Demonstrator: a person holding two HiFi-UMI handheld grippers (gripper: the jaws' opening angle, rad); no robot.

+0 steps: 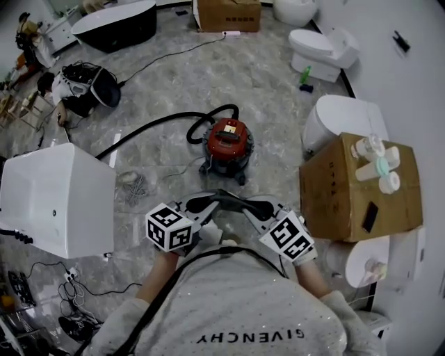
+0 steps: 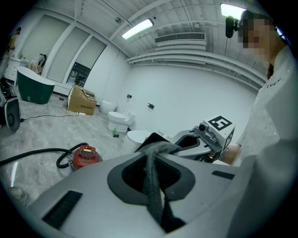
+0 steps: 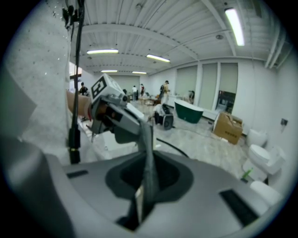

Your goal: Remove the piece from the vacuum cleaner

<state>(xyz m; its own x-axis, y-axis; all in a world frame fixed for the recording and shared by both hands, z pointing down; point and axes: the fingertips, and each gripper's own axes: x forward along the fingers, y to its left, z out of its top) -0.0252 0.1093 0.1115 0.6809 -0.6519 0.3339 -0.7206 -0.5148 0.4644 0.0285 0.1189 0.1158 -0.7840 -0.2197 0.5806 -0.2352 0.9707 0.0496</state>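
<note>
**Desk:** What's nearest the camera?

**Photographer:** At the person's chest, the left gripper (image 1: 206, 204) and the right gripper (image 1: 243, 205) each have their jaws clamped on the dark grey piece (image 1: 223, 196), which is held in the air between them.

**Desk:** And beyond that?

**Photographer:** The red vacuum cleaner (image 1: 228, 142) stands on the floor (image 1: 264, 83) below, apart from the piece. Its black hose (image 1: 149, 126) trails left. Farther back, a toilet (image 1: 323, 50) sits by the wall.

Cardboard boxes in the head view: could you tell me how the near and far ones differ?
The near cardboard box bears white bottles on top; the far cardboard box is cut off by the picture's edge. The near box sits beside the person, the far box beyond the vacuum cleaner. Both are brown.
</note>
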